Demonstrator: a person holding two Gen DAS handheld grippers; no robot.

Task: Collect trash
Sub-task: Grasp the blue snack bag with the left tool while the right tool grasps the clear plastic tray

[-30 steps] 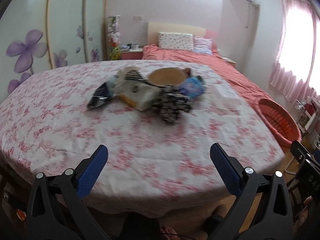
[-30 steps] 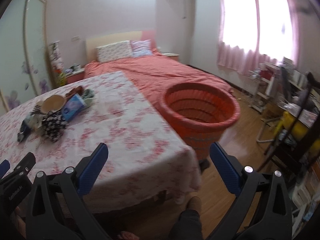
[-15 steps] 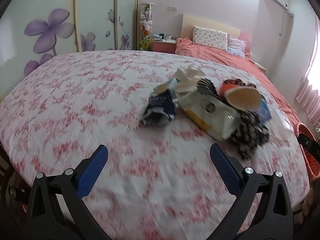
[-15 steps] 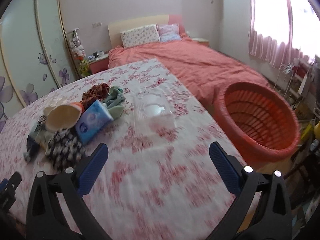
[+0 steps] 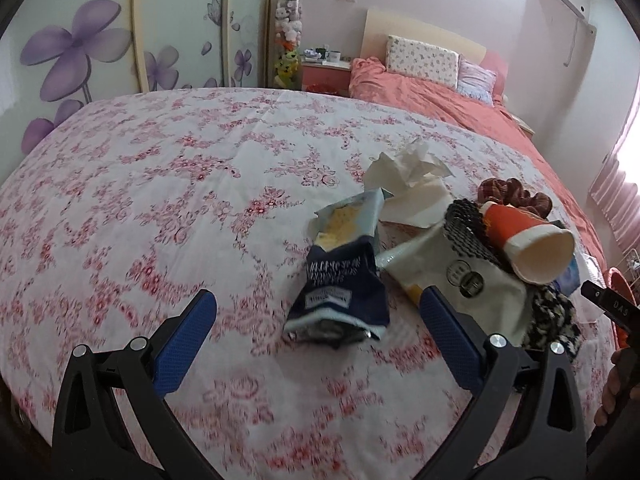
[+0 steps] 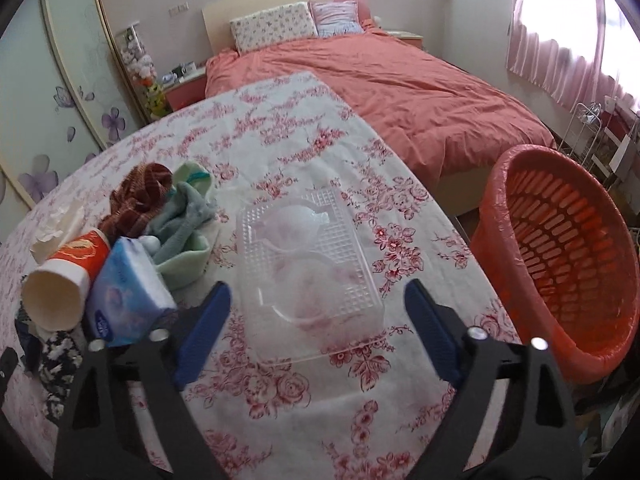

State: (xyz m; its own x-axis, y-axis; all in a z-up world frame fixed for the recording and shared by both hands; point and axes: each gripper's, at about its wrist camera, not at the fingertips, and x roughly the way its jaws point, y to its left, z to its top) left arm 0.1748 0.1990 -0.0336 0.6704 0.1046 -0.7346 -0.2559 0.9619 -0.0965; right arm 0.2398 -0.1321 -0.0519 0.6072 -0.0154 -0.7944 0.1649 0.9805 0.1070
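A pile of trash and cloth lies on the floral tablecloth point(image 5: 160, 184). In the left wrist view a crumpled dark blue snack bag point(image 5: 340, 284) lies between the fingers of my open left gripper point(image 5: 316, 312), untouched. Beside it are a white paper bag point(image 5: 460, 276), a crumpled tissue point(image 5: 408, 168) and a red paper cup point(image 5: 528, 240) on its side. In the right wrist view a clear plastic tray point(image 6: 308, 264) lies between the blue pads of my right gripper point(image 6: 318, 304), whose jaws are closing without touching it. An orange basket point(image 6: 568, 256) stands to the right, off the table.
Left of the tray lie a blue tissue pack point(image 6: 128, 288), the paper cup point(image 6: 64, 284), a green cloth point(image 6: 184, 220) and a brown knitted cloth point(image 6: 140, 196). A bed with a coral cover point(image 6: 400, 80) stands behind. Wardrobe doors point(image 5: 80, 40) line the left wall.
Both grippers have moved in over the table toward the pile; the snack bag and the clear tray now sit larger between the fingers. The right gripper's jaws have narrowed.
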